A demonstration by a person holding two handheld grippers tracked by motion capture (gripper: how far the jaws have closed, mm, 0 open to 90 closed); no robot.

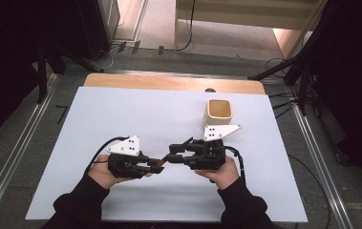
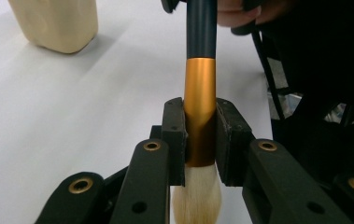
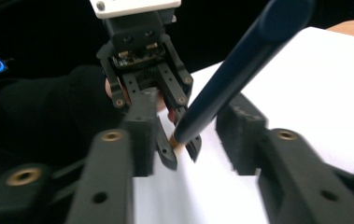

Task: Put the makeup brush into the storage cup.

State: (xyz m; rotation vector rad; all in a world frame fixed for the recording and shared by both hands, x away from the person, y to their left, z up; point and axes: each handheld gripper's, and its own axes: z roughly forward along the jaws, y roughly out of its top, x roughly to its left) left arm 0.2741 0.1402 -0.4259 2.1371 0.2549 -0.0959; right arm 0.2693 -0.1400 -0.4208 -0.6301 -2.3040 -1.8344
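Observation:
A makeup brush (image 1: 177, 150) with a black handle, copper ferrule (image 2: 200, 93) and white bristles spans the gap between both grippers above the white mat. My left gripper (image 2: 200, 135) is shut on the ferrule, its pads (image 2: 174, 130) pressing both sides, with the bristles toward the camera. In the high view the left gripper (image 1: 157, 164) sits left of centre near the front. My right gripper (image 3: 191, 121) faces it and stands open. The black handle (image 3: 240, 70) passes between its jaws with a gap on each side. In the high view the right gripper (image 1: 175, 155) sits just right of the left one.
A cream square cup (image 1: 219, 114) stands upright at the back right of the white mat (image 1: 121, 114), just behind the right gripper, and appears in the left gripper view as the cup (image 2: 55, 23) at top left. Wooden table edge (image 1: 169, 82) runs behind the mat.

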